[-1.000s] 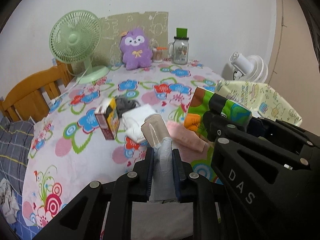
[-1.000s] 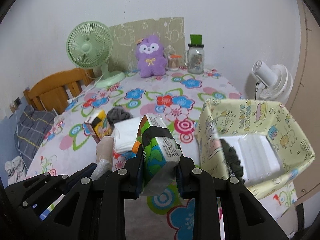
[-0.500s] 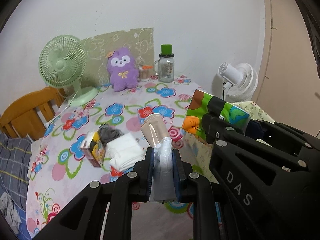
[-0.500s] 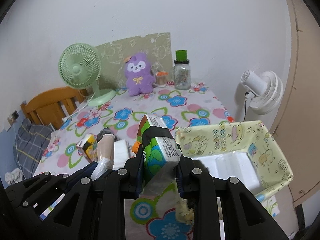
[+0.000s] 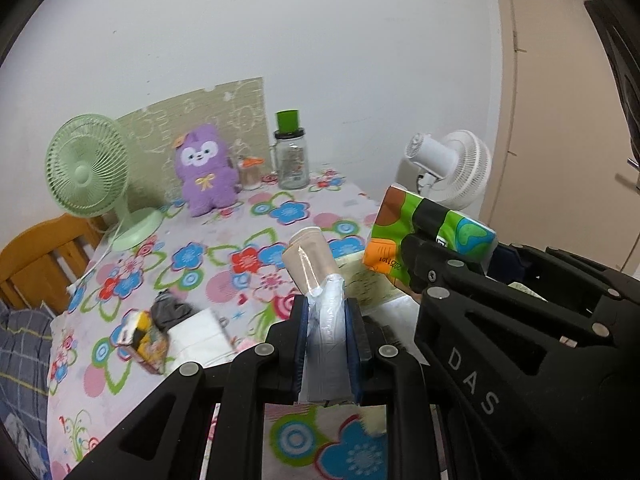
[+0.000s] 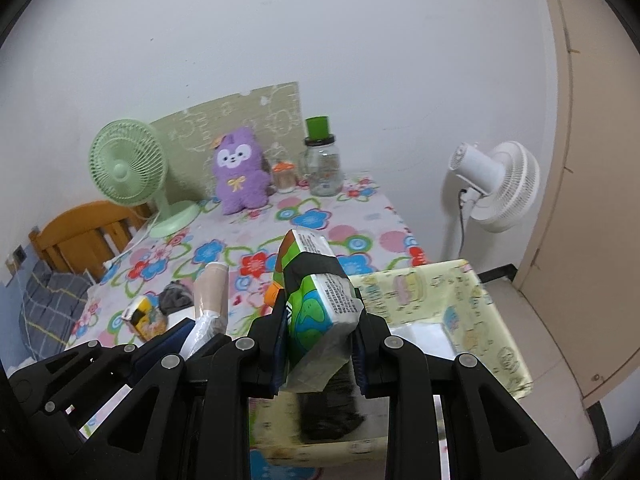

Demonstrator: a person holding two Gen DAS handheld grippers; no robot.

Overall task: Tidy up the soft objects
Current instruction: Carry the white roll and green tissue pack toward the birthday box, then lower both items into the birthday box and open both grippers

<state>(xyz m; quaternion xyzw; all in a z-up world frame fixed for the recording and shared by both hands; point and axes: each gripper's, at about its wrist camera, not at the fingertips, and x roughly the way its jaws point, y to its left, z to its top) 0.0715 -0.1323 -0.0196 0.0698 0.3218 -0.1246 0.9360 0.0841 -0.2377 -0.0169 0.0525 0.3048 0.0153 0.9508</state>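
My left gripper (image 5: 326, 320) is shut on the clear plastic tail of a beige roll (image 5: 310, 258), which sticks up and forward above the flowered table (image 5: 248, 240). My right gripper (image 6: 320, 320) is shut on a green printed tissue pack (image 6: 316, 292), held over the near left part of the open pale yellow storage box (image 6: 460, 304). That pack (image 5: 424, 236) also shows at the right of the left wrist view. In the box lie a dark bundle (image 6: 328, 412) and a white folded item (image 6: 420, 336). A purple plush (image 5: 206, 170) sits at the table's back.
On the table's left lie a small yellow carton (image 5: 142, 338), a grey cloth (image 5: 168, 310) and a white folded cloth (image 5: 200, 336). A green fan (image 5: 90, 172) and a glass jar (image 5: 290, 156) stand at the back. A white fan (image 6: 496, 188) is at the right, a wooden frame (image 5: 36, 256) at the left.
Both grippers have risen and swung right, each keeping its item. The carton and cloths have slid down and left in view, and the yellow box now lies under the right gripper.
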